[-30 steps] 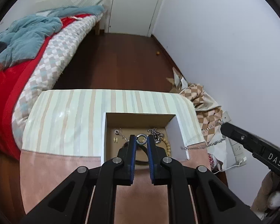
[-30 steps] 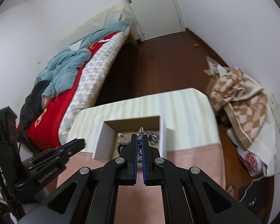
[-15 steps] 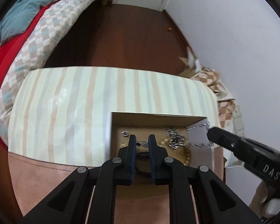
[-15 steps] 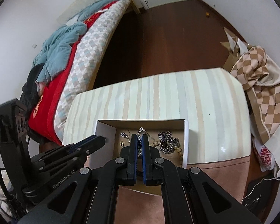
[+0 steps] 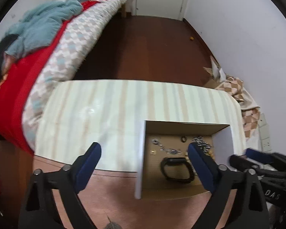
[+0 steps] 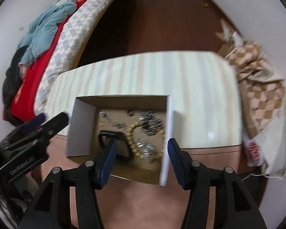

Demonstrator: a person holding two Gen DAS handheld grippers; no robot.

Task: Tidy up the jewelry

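Note:
An open white cardboard box [image 5: 141, 152] [image 6: 80, 131] stands on the striped table. Inside lie a black bracelet [image 5: 176, 168] [image 6: 114, 143], a beaded bracelet [image 6: 132, 139], silver chains [image 6: 149, 123] [image 5: 200, 142], a small ring [image 5: 183, 139] and small earrings [image 5: 154, 141]. My left gripper [image 5: 144, 152] is open and empty, its fingers straddling the box's left wall from above. My right gripper [image 6: 141, 148] is open and empty above the box's near right part. Each gripper shows at the edge of the other's view.
The table [image 5: 104, 106] has a striped cloth and a pink front strip. A bed [image 5: 38, 47] with red and teal covers stands left. A checked cloth pile [image 6: 261, 87] lies on the floor at right. Dark wood floor [image 5: 152, 47] lies beyond.
Both grippers have opened wide and let go: the ring and the silver chain now lie in the box. Both grippers have pulled back, the left one shifting left.

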